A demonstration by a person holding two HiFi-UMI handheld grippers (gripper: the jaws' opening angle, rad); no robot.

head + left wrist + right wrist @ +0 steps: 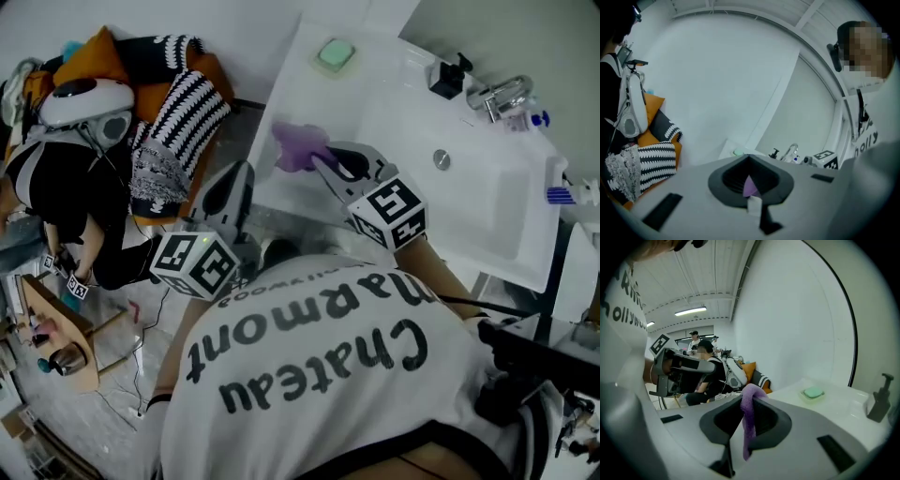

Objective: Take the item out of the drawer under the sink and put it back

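Observation:
A purple cloth point(298, 148) hangs over the near left corner of the white sink point(469, 220), pinched in my right gripper point(319, 161), which is shut on it. In the right gripper view the cloth point(749, 427) droops down between the pads. My left gripper point(244, 173) is lower and to the left, beside the sink's front edge, its jaws together and nothing in them. In the left gripper view a sliver of purple shows through the slot below the closed tips point(749, 159). My own torso hides the drawer under the sink.
On the sink stand a green soap dish point(334, 54), a black pump bottle point(448, 77) and a chrome faucet point(497, 97). A heap of orange and striped cushions point(178, 103) lies left of the sink. A person in black point(66, 187) sits further left.

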